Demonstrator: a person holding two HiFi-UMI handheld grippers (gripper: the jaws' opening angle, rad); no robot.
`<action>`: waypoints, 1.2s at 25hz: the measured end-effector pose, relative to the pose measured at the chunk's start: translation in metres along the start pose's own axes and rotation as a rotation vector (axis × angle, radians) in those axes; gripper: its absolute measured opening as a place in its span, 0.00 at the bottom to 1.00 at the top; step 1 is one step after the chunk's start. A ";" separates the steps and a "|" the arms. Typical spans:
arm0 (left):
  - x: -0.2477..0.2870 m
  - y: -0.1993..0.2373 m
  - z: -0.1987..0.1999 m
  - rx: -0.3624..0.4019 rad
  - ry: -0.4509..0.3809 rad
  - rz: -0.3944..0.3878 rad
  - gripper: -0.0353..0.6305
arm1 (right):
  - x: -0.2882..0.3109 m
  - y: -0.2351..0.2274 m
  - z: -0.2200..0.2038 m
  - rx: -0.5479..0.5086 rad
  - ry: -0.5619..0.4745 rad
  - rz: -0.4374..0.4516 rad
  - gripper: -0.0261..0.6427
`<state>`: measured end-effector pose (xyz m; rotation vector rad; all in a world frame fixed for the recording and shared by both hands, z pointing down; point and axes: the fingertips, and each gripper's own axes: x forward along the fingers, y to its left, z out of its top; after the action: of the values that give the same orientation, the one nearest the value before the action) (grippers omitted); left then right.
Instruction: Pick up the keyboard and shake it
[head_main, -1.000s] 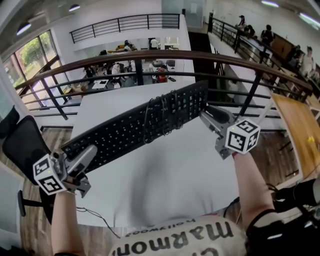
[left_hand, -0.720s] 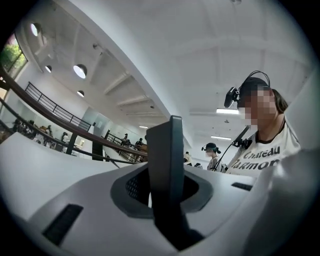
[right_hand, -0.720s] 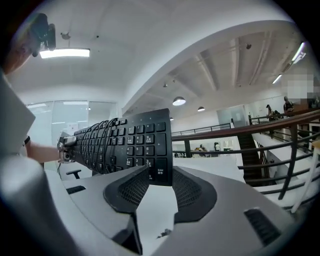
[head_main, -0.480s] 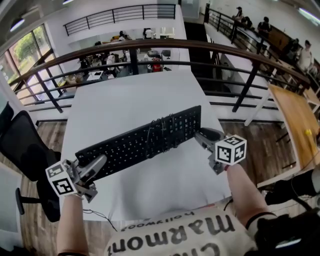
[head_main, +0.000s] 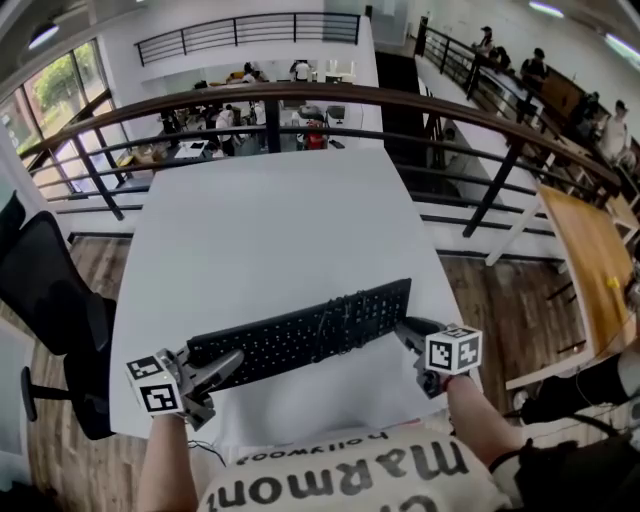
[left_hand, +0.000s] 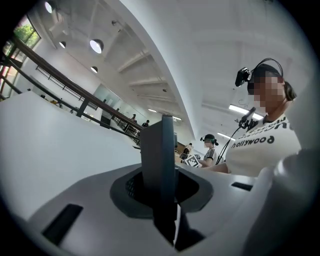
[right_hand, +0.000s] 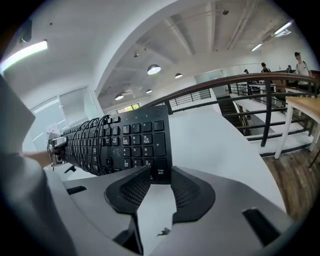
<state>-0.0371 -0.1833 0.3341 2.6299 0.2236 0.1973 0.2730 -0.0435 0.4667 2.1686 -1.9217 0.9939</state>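
A black keyboard (head_main: 300, 338) with a black cable wound round its middle lies near the front edge of the white table (head_main: 270, 220), almost level. My left gripper (head_main: 232, 362) is shut on its left end. In the left gripper view the keyboard (left_hand: 159, 150) stands edge-on between the pads. My right gripper (head_main: 403, 328) is at the keyboard's right end, jaws closing. In the right gripper view the number-pad corner of the keyboard (right_hand: 135, 137) sits just past the right gripper's (right_hand: 160, 182) tips. A gap shows between the pads, which do not press on it.
A dark railing (head_main: 300, 95) runs beyond the table's far edge, with a lower floor and people behind it. A black office chair (head_main: 50, 300) stands left of the table. A wooden tabletop (head_main: 590, 250) is off to the right.
The keyboard came down from a raised, tilted pose to the near part of the table. Both grippers dropped and drew toward the person with it.
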 end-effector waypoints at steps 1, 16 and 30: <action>0.001 -0.001 -0.007 -0.003 0.008 0.005 0.17 | 0.000 0.002 -0.003 0.001 0.005 0.006 0.26; 0.003 0.034 -0.059 -0.070 0.084 0.149 0.18 | 0.027 0.039 -0.024 -0.156 0.115 0.025 0.09; 0.004 0.034 -0.066 -0.093 0.087 0.176 0.18 | 0.022 0.027 -0.028 -0.170 0.141 -0.025 0.09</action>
<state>-0.0410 -0.1813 0.4082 2.5507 0.0106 0.3736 0.2367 -0.0551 0.4899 1.9701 -1.8386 0.9155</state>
